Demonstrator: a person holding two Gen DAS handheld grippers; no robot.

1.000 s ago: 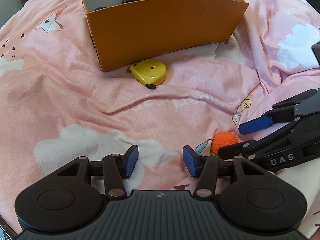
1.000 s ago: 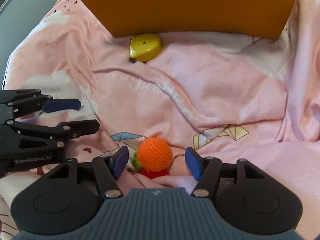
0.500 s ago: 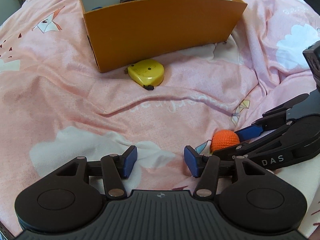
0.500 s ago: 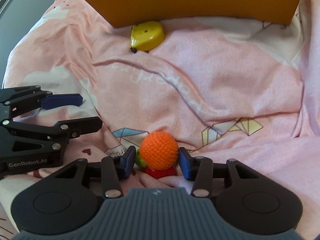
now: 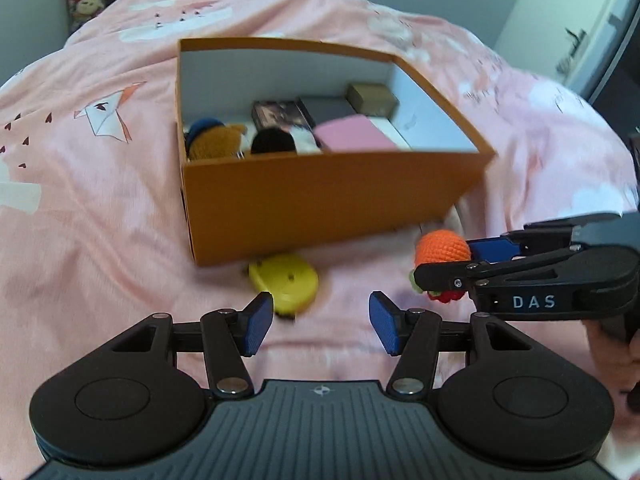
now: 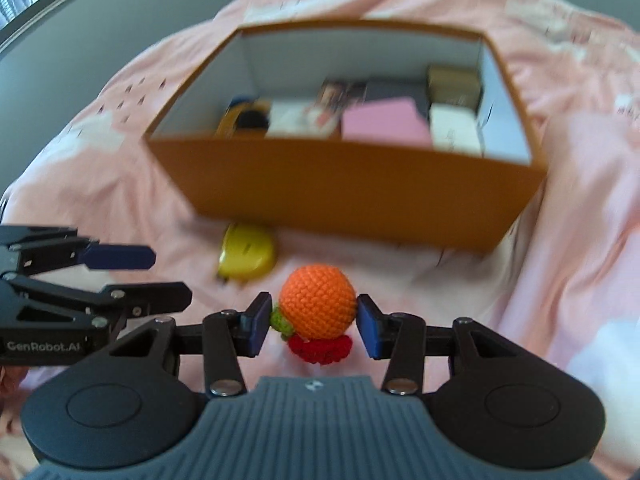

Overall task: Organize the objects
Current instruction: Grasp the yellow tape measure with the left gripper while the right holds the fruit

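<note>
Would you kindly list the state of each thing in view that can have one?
Right claw: shut on the crochet ball, its jaws having just closed.
Left claw: open, holding nothing.
Orange box: open-topped, partly filled.
Yellow tape measure: lying on the bedsheet, outside the box.

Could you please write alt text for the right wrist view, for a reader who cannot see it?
The right hand-held gripper clamps an orange crocheted ball above a pink bedspread. Beyond it stands an open orange box holding small items, with a yellow tape measure lying at its front wall. The open left hand-held gripper enters from the left edge.
</note>
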